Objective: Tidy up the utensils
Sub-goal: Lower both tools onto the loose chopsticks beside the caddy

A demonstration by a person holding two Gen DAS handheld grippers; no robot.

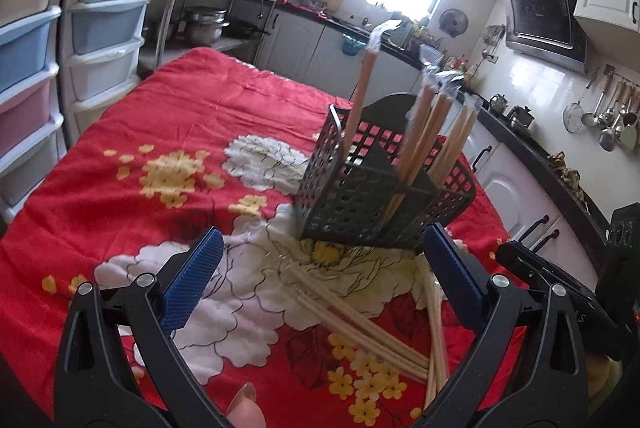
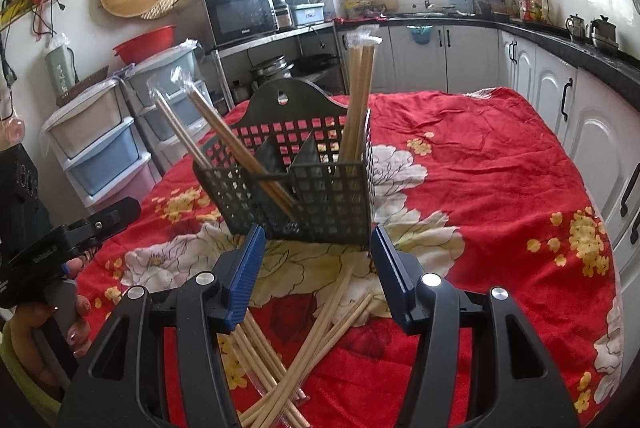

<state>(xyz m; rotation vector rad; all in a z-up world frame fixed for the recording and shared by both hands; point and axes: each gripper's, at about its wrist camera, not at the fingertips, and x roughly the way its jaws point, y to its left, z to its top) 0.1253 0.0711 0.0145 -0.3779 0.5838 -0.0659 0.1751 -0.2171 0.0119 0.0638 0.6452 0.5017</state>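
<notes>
A dark perforated utensil basket (image 1: 360, 195) (image 2: 320, 187) with compartments stands on the red floral cloth. Several wrapped chopstick pairs (image 1: 424, 131) (image 2: 356, 99) stand in its compartments, leaning. Loose chopsticks (image 1: 360, 312) (image 2: 288, 360) lie crossed on the cloth in front of the basket. My left gripper (image 1: 324, 280) is open and empty, just above the loose chopsticks. My right gripper (image 2: 316, 272) is open and empty, also over the loose pile, close to the basket's front.
The table is covered by the red floral cloth (image 1: 160, 131) (image 2: 500, 187). Stacked plastic drawers (image 1: 104, 39) (image 2: 100, 151) stand to the left. Kitchen counters and cabinets (image 2: 560, 87) run along the right and back. The other gripper's body (image 1: 560, 288) (image 2: 60, 248) shows at each view's edge.
</notes>
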